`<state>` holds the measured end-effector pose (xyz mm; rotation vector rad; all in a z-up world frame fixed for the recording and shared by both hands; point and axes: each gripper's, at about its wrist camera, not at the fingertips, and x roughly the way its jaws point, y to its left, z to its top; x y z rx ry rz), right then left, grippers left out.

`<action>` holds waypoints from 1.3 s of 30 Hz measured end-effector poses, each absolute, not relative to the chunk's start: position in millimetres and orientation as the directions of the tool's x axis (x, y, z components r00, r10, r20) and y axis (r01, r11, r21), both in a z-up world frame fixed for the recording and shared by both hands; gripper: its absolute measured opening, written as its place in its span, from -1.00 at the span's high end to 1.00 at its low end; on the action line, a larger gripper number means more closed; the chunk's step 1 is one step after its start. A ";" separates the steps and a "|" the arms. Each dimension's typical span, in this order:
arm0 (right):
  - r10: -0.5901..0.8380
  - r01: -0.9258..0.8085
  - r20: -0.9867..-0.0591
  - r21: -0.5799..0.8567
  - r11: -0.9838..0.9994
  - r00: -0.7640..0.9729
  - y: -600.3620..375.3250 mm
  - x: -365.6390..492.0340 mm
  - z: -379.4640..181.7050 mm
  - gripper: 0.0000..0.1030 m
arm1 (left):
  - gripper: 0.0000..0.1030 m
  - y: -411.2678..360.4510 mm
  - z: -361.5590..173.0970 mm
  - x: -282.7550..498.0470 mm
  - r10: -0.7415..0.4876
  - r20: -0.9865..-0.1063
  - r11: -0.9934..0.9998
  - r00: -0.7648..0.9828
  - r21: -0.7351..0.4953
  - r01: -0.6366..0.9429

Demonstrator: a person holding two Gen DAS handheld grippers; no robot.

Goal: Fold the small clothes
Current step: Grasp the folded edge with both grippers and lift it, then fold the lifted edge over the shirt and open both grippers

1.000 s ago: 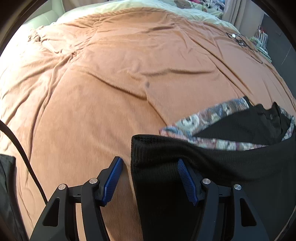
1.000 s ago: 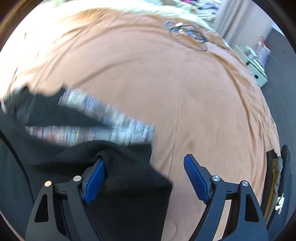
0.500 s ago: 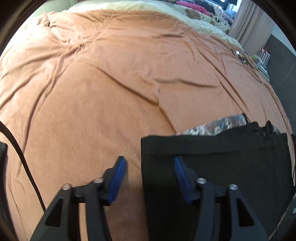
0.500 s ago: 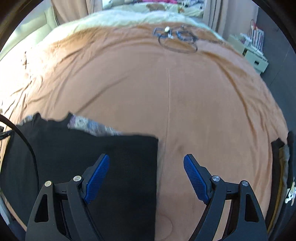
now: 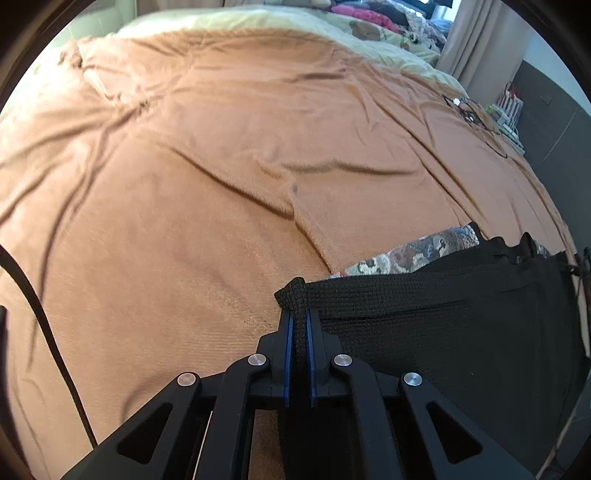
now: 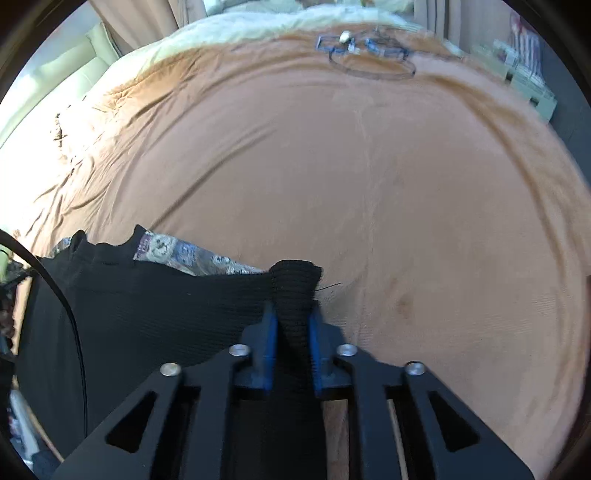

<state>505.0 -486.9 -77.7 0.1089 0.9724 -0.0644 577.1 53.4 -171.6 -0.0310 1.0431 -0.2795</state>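
A black knit garment (image 5: 443,325) with a patterned floral lining (image 5: 413,254) lies on the brown bedspread (image 5: 221,166). My left gripper (image 5: 299,317) is shut on the garment's left corner, which bunches between the blue pads. In the right wrist view the same garment (image 6: 147,314) spreads to the left, with the lining (image 6: 192,258) showing at its far edge. My right gripper (image 6: 293,314) is shut on the garment's right corner.
Glasses and a dark cord (image 6: 365,55) lie on the far part of the bedspread (image 6: 369,166). A cream blanket and piled clothes (image 5: 369,29) sit at the head of the bed. A black cable (image 5: 40,314) crosses the left edge. Shelving (image 6: 528,81) stands at the right.
Both grippers were open over the flat garment half a second ago. Now each has closed on a near corner of the garment, pinching the fabric between its pads.
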 end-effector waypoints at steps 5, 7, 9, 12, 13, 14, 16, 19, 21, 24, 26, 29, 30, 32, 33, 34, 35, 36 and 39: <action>-0.041 0.098 -0.773 0.028 0.995 0.633 -473.6 484.1 -44.4 0.91 | 0.89 57.8 -137.7 563.9 -0.247 -0.795 0.965 0.554 -0.151 0.215; -0.052 0.106 -0.752 0.023 0.994 0.657 -472.8 476.8 -31.9 0.92 | 0.90 58.1 -125.2 561.0 -0.240 -0.782 0.967 0.575 -0.138 0.215; -0.065 0.116 -0.740 0.018 0.993 0.669 -472.5 465.6 -24.0 0.92 | 0.90 57.4 -112.2 560.0 -0.232 -0.771 0.969 0.593 -0.128 0.213; -0.082 0.137 -0.732 0.016 0.990 0.677 -473.0 466.8 -21.8 0.92 | 0.90 58.7 -102.2 564.4 -0.207 -0.764 0.975 0.610 -0.113 0.190; -0.086 0.144 -0.730 0.017 0.989 0.678 -472.9 468.2 -21.6 0.92 | 0.90 58.7 -101.0 568.1 -0.201 -0.764 0.977 0.613 -0.111 0.183; -0.093 0.149 -0.729 0.012 0.989 0.678 -470.6 468.7 -21.8 0.92 | 0.90 58.2 -99.9 571.6 -0.196 -0.764 0.978 0.615 -0.107 0.179; -0.099 0.153 -0.732 0.007 0.988 0.674 -469.6 472.8 -23.7 0.92 | 0.90 53.6 -100.7 581.4 -0.183 -0.765 0.980 0.617 -0.091 0.178; -0.108 0.169 -0.752 0.005 0.986 0.650 -473.9 488.5 -40.3 0.92 | 0.90 46.1 -111.1 597.9 -0.158 -0.776 0.983 0.610 -0.063 0.175; -0.123 0.186 -0.774 -0.006 0.983 0.621 -475.9 500.4 -54.2 0.91 | 0.90 43.8 -122.2 606.3 -0.147 -0.783 0.984 0.604 -0.056 0.168; -0.183 0.226 -0.797 -0.060 0.972 0.576 -473.4 513.9 -71.2 0.71 | 0.83 37.0 -145.2 620.5 -0.140 -0.815 0.985 0.562 -0.056 0.164; -0.209 0.240 -0.790 -0.082 0.967 0.576 -470.9 516.2 -73.7 0.05 | 0.69 32.5 -159.2 625.2 -0.113 -0.840 0.987 0.531 -0.032 0.158; -0.207 0.236 -0.760 -0.073 0.969 0.616 -466.7 509.9 -64.7 -0.45 | 0.22 29.0 -165.6 621.2 -0.110 -0.842 0.986 0.528 -0.025 0.166; -0.195 0.232 -0.761 -0.059 0.971 0.619 -466.5 507.6 -62.5 -0.45 | 0.06 29.0 -165.1 618.2 -0.122 -0.839 0.985 0.531 -0.035 0.171; -0.163 0.225 -0.767 -0.025 0.974 0.621 -466.2 499.1 -60.0 -0.45 | 0.01 28.8 -161.2 610.1 -0.143 -0.832 0.982 0.536 -0.051 0.182; -0.157 0.224 -0.770 -0.019 0.974 0.618 -465.6 494.9 -58.5 -0.45 | 0.01 28.1 -159.3 607.0 -0.150 -0.832 0.981 0.534 -0.057 0.187; -0.154 0.223 -0.773 -0.017 0.975 0.616 -467.3 489.2 -57.0 -0.45 | 0.01 27.6 -156.7 602.7 -0.158 -0.833 0.979 0.531 -0.064 0.192; -0.142 0.216 -0.776 -0.008 0.976 0.615 -470.0 481.9 -54.3 -0.45 | 0.01 26.6 -154.7 599.3 -0.165 -0.834 0.978 0.527 -0.070 0.195; -0.134 0.210 -0.776 -0.002 0.978 0.616 -469.5 477.4 -52.3 -0.45 | 0.01 25.1 -151.6 593.8 -0.168 -0.834 0.977 0.525 -0.072 0.198; -0.114 0.200 -0.778 0.015 0.980 0.618 -461.9 454.3 -44.8 -0.45 | 0.01 23.4 -140.0 576.8 -0.164 -0.830 0.977 0.533 -0.061 0.205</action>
